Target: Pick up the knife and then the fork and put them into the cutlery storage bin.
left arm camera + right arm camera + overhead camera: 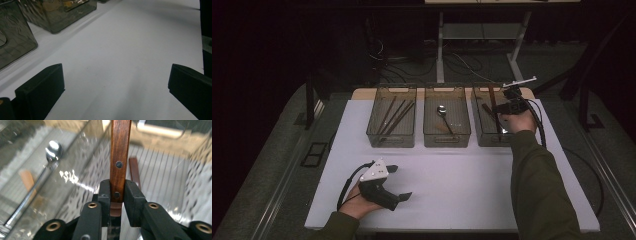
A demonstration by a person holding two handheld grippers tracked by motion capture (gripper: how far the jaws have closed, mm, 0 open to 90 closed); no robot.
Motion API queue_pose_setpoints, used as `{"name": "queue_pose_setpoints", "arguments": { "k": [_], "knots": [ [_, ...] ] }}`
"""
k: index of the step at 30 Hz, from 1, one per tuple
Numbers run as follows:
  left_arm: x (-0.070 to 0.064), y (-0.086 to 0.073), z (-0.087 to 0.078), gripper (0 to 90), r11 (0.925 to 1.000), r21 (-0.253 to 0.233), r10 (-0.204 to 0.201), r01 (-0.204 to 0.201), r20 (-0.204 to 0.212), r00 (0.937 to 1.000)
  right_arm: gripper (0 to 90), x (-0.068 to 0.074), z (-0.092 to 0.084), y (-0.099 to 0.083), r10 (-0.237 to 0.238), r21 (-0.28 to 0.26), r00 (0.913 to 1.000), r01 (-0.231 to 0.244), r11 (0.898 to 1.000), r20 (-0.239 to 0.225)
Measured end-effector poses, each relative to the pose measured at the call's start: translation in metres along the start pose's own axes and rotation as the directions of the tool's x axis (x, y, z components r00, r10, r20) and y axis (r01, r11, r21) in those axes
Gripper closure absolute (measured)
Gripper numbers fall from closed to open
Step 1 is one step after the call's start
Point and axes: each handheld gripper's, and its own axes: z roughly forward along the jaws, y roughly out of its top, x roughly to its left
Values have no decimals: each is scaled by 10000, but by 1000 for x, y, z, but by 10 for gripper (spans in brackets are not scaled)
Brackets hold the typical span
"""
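Right gripper view: the right gripper [117,192] has its jaws against both sides of a brown wooden handle [120,147] with two rivets; its far end is cut off by the frame's top edge. The handle hangs over the right bin [486,137], where a second wooden-handled piece [134,171] lies. Nearer the person, the left gripper [402,182] rests on the white table [462,185], jaws wide apart. Farther off, the middle bin [447,135] holds a metal spoon [443,116], and the left bin [391,137] holds dark sticks [394,117], hard to identify.
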Motion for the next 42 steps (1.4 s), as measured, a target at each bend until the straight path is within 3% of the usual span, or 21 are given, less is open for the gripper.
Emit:
{"name": "queue_pose_setpoints", "arguments": {
  "k": [1, 4, 6, 12, 18, 27, 36, 42],
  "knots": [
    [0, 0, 0, 0, 10000, -3, 2, -2, 0, 10000, 563, -2, 1, -1, 102, -103, 9999, -102, 9999, 36],
    [0, 0, 0, 0, 10000, 6, -1, 1, 8, 10000, 476, -4, -2, -2, 182, -396, 9997, -189, 9990, -179],
    [0, 0, 0, 0, 10000, 22, 0, 0, 6, 10000, 437, -4, -5, -2, -30, -750, 9997, 10, 9972, -257],
    [1, 0, 1, 0, 10000, -2, -8, 8, -12, 10000, 361, -5, -18, -8, 126, -1508, 9976, -227, 9883, -675],
    [2, 0, 1, 0, 10000, 23, -84, 84, -18, 10000, 270, -4, -34, -24, -342, -2034, 9927, 101, 9790, -1154],
    [3, 0, 2, 0, 9998, -44, -169, 169, -68, 9998, 198, 7, -55, -62, -1415, -2297, 9797, 1064, 9674, -1421],
    [2, -1, 0, 0, 9998, -23, -186, 185, -74, 9998, 180, 23, -71, -116, -1824, -2639, 9619, 1254, 9564, -2039],
    [3, 0, -1, 0, 9999, 85, -113, 114, -76, 9999, 169, 34, -79, -146, -2117, -2920, 9545, 1454, 9453, -2099]
  ]
}}
